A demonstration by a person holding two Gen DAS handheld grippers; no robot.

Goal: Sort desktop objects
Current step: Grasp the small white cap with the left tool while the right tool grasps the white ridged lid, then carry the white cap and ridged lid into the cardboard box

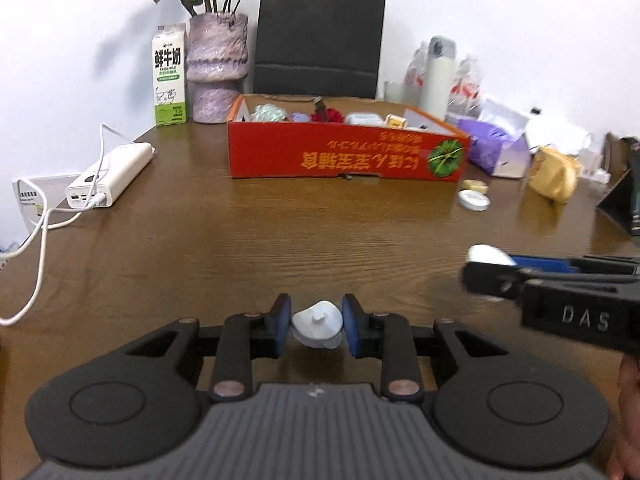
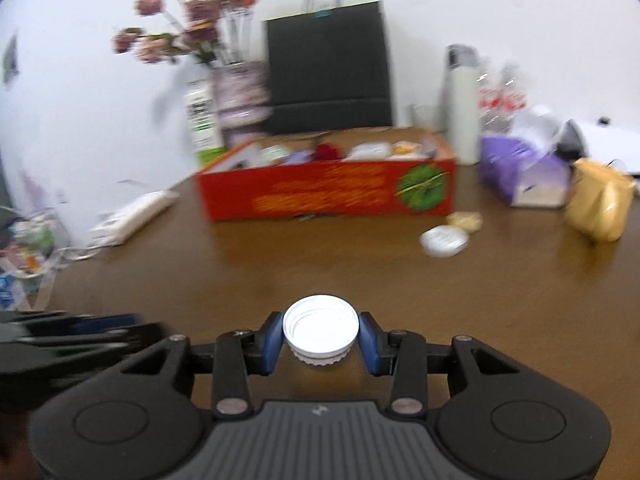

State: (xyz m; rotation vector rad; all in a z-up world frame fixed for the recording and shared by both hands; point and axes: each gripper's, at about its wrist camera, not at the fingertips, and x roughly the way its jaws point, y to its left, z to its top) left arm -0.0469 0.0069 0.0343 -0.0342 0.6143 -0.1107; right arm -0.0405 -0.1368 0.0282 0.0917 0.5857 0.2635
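At the left edge of the left wrist view a white power bank (image 1: 110,174) with its cable lies on the brown table (image 1: 280,232), clear of the work. At the lower centre of that view the left gripper (image 1: 316,326) is clamped on a small white plastic piece (image 1: 318,322) with a stub on top; what it is exactly I cannot tell. Its blue pads (image 1: 280,320) press it from both sides.

The goal sits at the upper centre: an open red cardboard box (image 1: 344,156), already holding several small items. To finish this step well, I judge each piece should be carried high enough to pass the near wall, brought over a free patch inside, then let go low so that it does not bounce out.

At the lower centre of the right wrist view the right gripper (image 2: 320,338) grips a white bottle cap (image 2: 321,328), open side up, by its rim. A round cap pinched at two points can twist, so keep it level.

Further right, a white round tin (image 2: 444,241) and a small gold-wrapped item (image 2: 466,221) lie on the table just in front of the box's right corner, not yet sorted.
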